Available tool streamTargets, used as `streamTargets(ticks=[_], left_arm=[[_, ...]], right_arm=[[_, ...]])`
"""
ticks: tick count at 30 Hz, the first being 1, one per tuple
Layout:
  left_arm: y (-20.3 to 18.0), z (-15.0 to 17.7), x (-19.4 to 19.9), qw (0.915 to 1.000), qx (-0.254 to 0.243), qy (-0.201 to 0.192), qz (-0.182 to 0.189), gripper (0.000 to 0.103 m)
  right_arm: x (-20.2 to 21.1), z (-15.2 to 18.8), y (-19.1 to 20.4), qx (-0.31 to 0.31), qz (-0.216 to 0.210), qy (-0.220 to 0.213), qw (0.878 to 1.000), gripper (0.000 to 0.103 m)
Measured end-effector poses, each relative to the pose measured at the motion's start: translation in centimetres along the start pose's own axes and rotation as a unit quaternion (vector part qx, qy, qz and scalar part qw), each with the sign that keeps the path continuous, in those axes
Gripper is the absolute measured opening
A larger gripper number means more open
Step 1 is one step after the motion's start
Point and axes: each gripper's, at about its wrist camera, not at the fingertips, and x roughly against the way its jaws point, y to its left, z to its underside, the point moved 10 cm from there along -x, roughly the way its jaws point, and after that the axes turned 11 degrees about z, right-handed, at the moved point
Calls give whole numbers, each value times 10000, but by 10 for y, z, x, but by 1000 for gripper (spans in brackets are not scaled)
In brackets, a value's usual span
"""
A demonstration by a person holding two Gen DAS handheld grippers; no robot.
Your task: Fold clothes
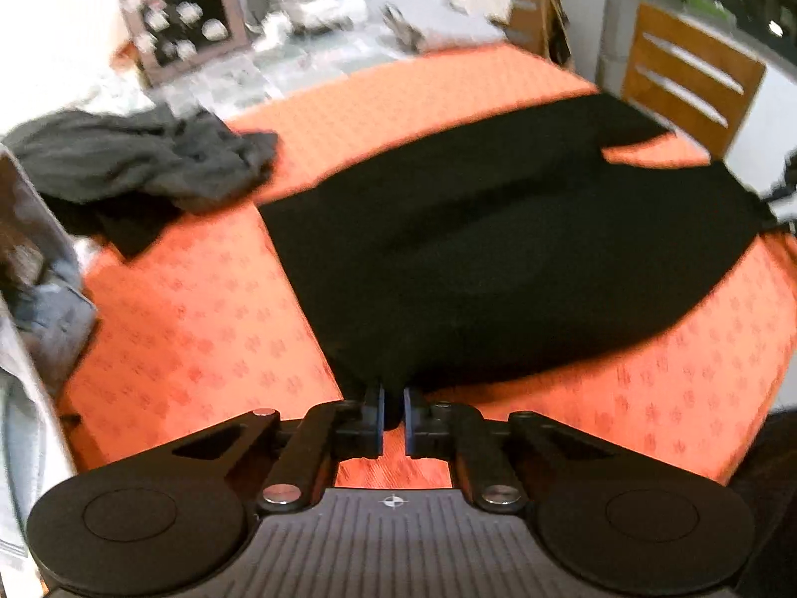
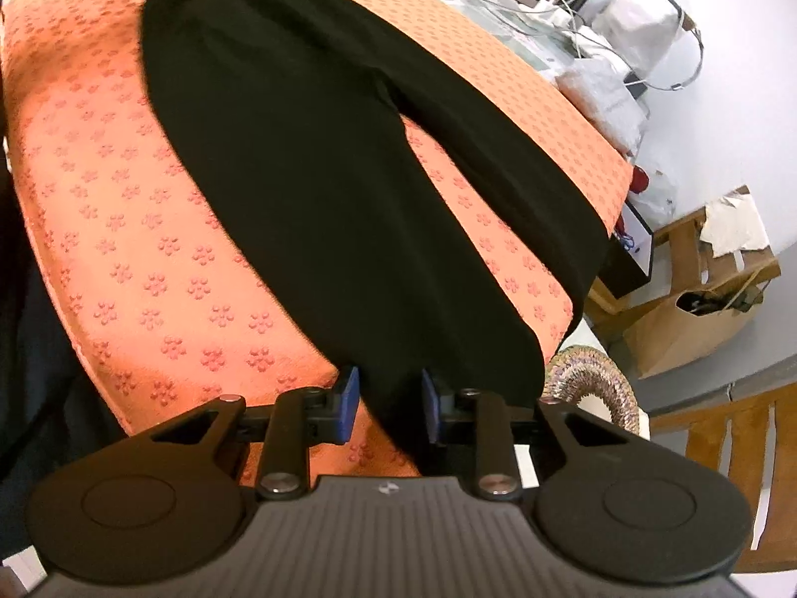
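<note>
Black trousers (image 1: 498, 259) lie spread on an orange patterned cloth (image 1: 199, 329) over the table. My left gripper (image 1: 393, 408) is shut on a corner of the trousers at their waist end, close to the cloth. In the right wrist view the trousers (image 2: 309, 174) run away from me with the two legs splitting near the middle. My right gripper (image 2: 389, 398) has its blue pads (image 2: 348, 393) partly open around the hem of one leg, at the table's near edge. The fabric lies between the pads without being pinched.
A crumpled grey garment (image 1: 144, 159) lies at the far left of the orange cloth. A wooden chair (image 1: 692, 79) stands beyond the table. A cardboard box (image 1: 179, 15), bags (image 2: 637, 20) and a woven basket (image 2: 593, 383) sit around the table.
</note>
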Motion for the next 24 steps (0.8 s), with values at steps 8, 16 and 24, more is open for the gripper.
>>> streamTargets(ticks=[8,16,24], left_arm=[[6,-41,27,9971,356,-664,-146,9],[13,-65,41,9920,709,-1039,-96,9],[9,-42,46,9911,877,-999,-52,9]], right_arm=[[4,-9,11,81,-176,-181,9996,31],[-4,3,-11,-383,333,29,9987,3],[42,-15,-55,-925,747,-173,9928,2]])
